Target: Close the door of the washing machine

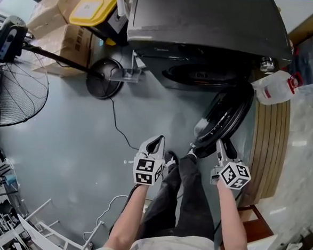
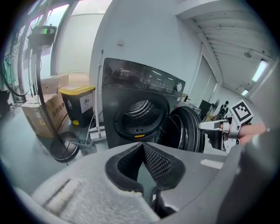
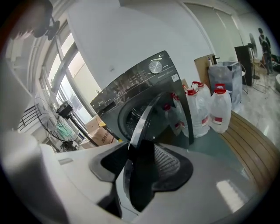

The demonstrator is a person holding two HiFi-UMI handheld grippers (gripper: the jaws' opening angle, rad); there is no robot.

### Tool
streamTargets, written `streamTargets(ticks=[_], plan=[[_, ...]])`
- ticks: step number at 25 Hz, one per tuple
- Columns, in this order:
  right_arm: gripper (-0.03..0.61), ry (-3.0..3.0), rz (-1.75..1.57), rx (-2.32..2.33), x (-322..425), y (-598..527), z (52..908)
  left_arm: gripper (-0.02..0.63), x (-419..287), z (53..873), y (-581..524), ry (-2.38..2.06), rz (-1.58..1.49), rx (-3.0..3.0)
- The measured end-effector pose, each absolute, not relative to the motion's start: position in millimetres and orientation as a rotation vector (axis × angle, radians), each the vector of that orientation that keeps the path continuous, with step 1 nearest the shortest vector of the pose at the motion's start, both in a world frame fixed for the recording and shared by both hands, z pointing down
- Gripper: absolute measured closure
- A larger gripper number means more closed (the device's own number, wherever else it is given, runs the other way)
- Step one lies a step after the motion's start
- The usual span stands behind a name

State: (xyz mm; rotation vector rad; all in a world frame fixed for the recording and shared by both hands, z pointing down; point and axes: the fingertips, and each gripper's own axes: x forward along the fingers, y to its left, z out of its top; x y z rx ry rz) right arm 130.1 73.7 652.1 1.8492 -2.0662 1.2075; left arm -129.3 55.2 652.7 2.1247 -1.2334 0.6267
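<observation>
The dark grey washing machine (image 1: 206, 24) stands at the top of the head view with its round drum opening (image 2: 138, 116) uncovered. Its black round door (image 1: 226, 116) hangs swung out toward me on the right. My right gripper (image 1: 223, 148) is at the door's near rim. In the right gripper view the door edge (image 3: 142, 127) runs between the two pads, with a gap showing beside the right pad (image 3: 168, 162). My left gripper (image 1: 156, 142) hovers left of the door, over the floor, its fingertips together and nothing in them.
A standing fan (image 1: 10, 79) and its round base (image 1: 103, 78) are at the left, with a cable (image 1: 118, 130) trailing over the floor. A yellow-lidded bin (image 1: 95, 5) and cardboard boxes (image 1: 52, 13) sit left of the machine. White jugs (image 1: 274, 87) stand on a wooden platform (image 1: 270, 146) at the right.
</observation>
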Motion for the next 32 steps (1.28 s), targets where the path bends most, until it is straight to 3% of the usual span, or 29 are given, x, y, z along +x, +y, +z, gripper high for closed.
streamTargets(ticks=[32], plan=[[0.394,-2.229,1.269,1.605,35,-36,659,0.607,-166,659,62,-1.341,0.598,2.039]])
